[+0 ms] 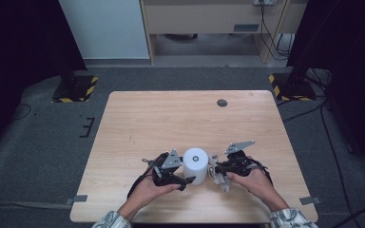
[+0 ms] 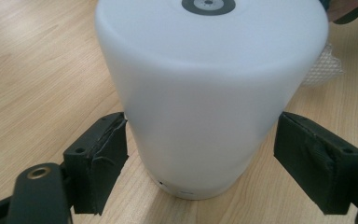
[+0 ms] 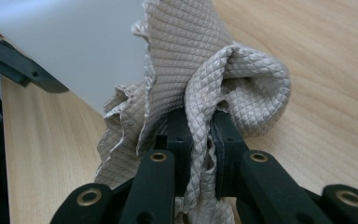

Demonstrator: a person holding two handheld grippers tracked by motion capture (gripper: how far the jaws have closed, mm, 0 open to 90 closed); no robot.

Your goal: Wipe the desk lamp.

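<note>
A white cylinder (image 1: 195,167) with a grey ring on its top stands upright near the table's front edge. In the left gripper view the cylinder (image 2: 209,84) sits between my left gripper's (image 2: 200,158) spread jaws. The left pad (image 2: 107,154) is at its wall and the right pad (image 2: 312,158) stands slightly off it, so the gripper is open. My right gripper (image 3: 200,126) is shut on a beige quilted cloth (image 3: 242,79), bunched against the cylinder's (image 3: 65,42) right side. From above, the left gripper (image 1: 183,175) and right gripper (image 1: 217,170) flank the cylinder, with the cloth (image 1: 223,183) hanging below.
The wooden table (image 1: 180,118) has a round grommet hole (image 1: 222,102) at the back right. Two black stands on yellow-and-black striped bases (image 1: 73,88) (image 1: 290,88) rise beyond the far corners. A wooden cabinet (image 1: 204,19) lines the back wall.
</note>
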